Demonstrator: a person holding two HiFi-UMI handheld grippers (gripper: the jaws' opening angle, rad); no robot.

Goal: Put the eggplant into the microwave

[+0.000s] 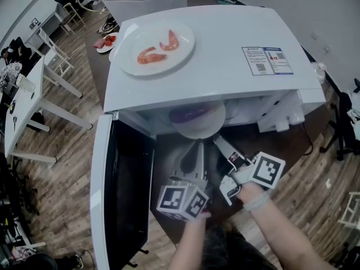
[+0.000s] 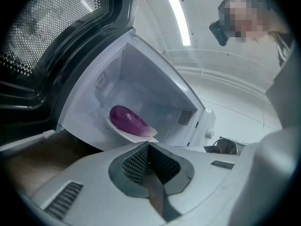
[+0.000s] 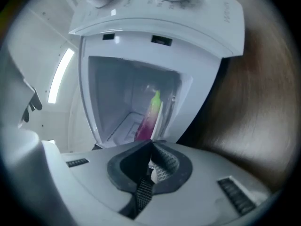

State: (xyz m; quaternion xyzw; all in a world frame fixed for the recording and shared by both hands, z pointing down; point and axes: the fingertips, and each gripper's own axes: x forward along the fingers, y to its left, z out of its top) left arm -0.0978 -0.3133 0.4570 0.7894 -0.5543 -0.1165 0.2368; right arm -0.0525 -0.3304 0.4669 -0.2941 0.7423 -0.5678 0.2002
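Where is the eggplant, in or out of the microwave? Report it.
In. The eggplant lies on a plate inside the microwave, whose door stands open.

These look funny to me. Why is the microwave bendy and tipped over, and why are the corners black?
Head view: the wide lens bows the microwave and the floor. Left gripper view: dark rounded corners, a bright ceiling light, the eggplant fairly sharp. Right gripper view: the camera is tipped, so the microwave looks sideways; edges dim.
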